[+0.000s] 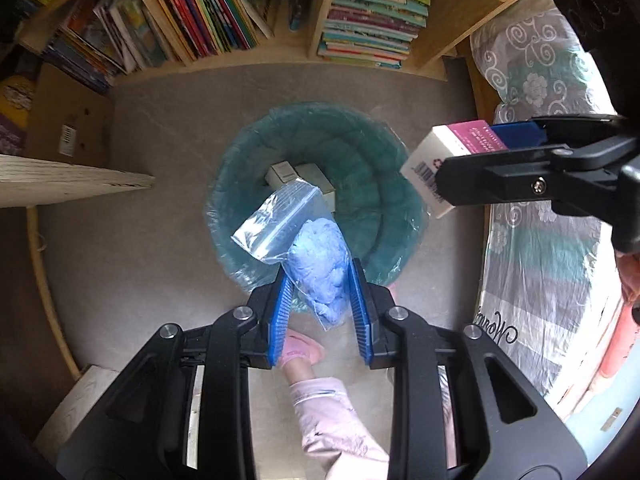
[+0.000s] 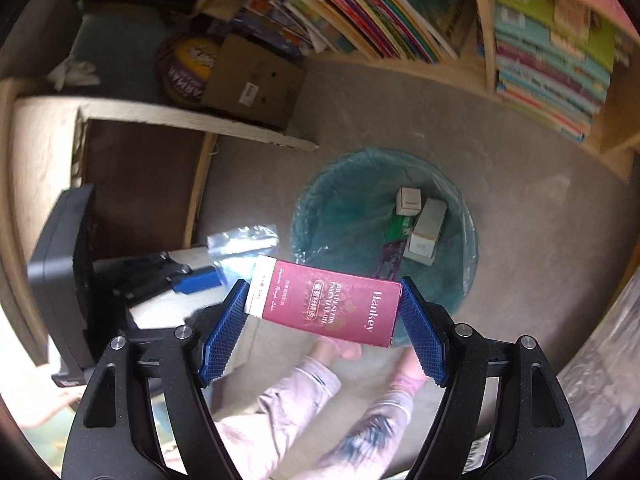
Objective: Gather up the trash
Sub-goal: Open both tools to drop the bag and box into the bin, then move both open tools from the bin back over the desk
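I am clamping the left gripper [image 1: 322,300] on a clear zip bag [image 1: 304,256] stuffed with something blue, its blue pads pressing both sides of the lump while the empty top of the bag is sticking out over the near rim of the bin [image 1: 240,184]. I am holding the right gripper [image 2: 324,320] wide but tight on the two ends of a maroon carton [image 2: 324,306], which is hanging just inside the bin's near edge in its own view and over the right rim in the left view. To do this drop well, I am thinking both loads should be brought further over the middle of the liner before the fingers part, since the bag's loose flap could catch the rim and the carton could tip out. I am counting two white boxes [image 2: 424,228] in the bin, plus a green wrapper [image 2: 398,227] and a purple one [image 2: 390,254], and two items in hand.
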A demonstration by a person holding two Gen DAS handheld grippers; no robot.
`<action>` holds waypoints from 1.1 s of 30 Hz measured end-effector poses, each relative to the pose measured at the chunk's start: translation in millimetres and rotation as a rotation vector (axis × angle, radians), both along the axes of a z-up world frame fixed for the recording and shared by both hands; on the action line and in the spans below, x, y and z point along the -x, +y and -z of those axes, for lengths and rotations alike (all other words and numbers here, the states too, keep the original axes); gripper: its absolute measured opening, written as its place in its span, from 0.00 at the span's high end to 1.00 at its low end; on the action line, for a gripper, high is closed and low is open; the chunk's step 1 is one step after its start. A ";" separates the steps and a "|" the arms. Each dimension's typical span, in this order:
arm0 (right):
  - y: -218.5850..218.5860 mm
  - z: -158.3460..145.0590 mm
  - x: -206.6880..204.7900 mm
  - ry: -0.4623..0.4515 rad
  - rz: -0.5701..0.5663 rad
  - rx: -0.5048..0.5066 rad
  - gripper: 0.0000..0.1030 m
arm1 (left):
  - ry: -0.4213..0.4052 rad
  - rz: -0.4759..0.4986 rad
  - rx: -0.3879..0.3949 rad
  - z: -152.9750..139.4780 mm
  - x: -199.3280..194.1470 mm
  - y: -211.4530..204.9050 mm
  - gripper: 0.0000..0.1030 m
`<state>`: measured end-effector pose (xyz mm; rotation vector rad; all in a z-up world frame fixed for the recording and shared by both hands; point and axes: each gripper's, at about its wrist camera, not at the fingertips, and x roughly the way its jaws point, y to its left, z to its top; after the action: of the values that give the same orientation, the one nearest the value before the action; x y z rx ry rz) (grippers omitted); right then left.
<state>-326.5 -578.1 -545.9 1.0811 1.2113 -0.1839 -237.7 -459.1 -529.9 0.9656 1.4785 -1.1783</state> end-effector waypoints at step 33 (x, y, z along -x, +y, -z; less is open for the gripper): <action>-1.9 3.4 15.5 0.023 0.015 0.031 0.13 | 0.019 -0.106 0.043 9.2 -5.6 26.3 0.42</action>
<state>-342.0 -580.0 -549.4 1.0639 1.2178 -0.2263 -232.1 -432.8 -539.1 0.8390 1.4945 -1.1405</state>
